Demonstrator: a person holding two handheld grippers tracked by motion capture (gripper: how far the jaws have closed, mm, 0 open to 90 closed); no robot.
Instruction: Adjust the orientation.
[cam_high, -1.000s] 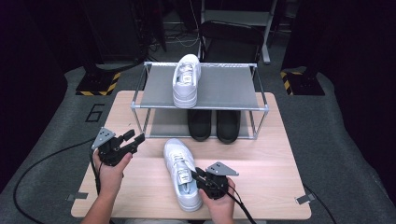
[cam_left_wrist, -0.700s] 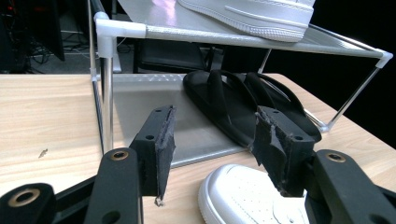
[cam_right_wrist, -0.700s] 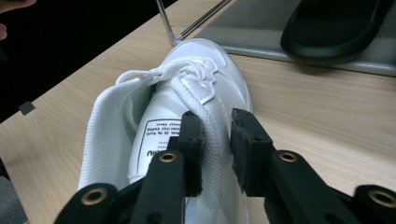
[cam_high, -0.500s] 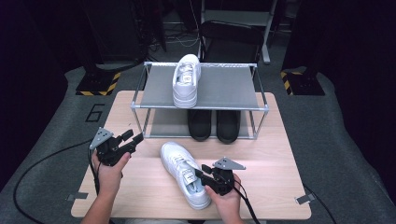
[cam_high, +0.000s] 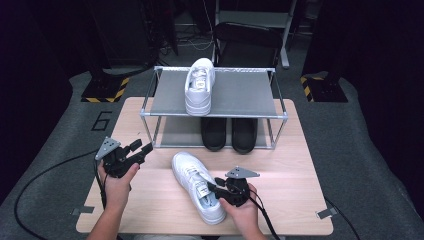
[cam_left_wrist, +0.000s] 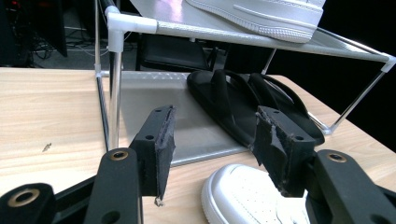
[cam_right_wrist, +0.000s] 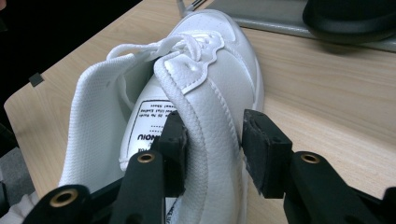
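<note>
A white sneaker (cam_high: 192, 180) lies on the wooden table (cam_high: 290, 165), toe towards the rack and angled left. My right gripper (cam_high: 216, 186) is at its heel end; in the right gripper view (cam_right_wrist: 212, 140) one jaw is inside the sneaker (cam_right_wrist: 219, 70) and the other outside, with the side wall between them. Those jaws have just been opening and stand apart, not squeezing. My left gripper (cam_high: 141, 147) hovers open and empty at the table's left, pointing at the rack (cam_left_wrist: 212, 135). A second white sneaker (cam_high: 200, 85) rests on the rack's top shelf.
The metal two-shelf rack (cam_high: 250, 92) stands at the table's far side. A pair of black slippers (cam_high: 230, 132) sits on its lower shelf. Cables trail from both grippers off the table's near edge.
The right gripper's jaws have spread apart on the sneaker's side wall. The sneaker has swung a little, toe to the left, and the right hand shifted slightly right. The left hand has not moved.
</note>
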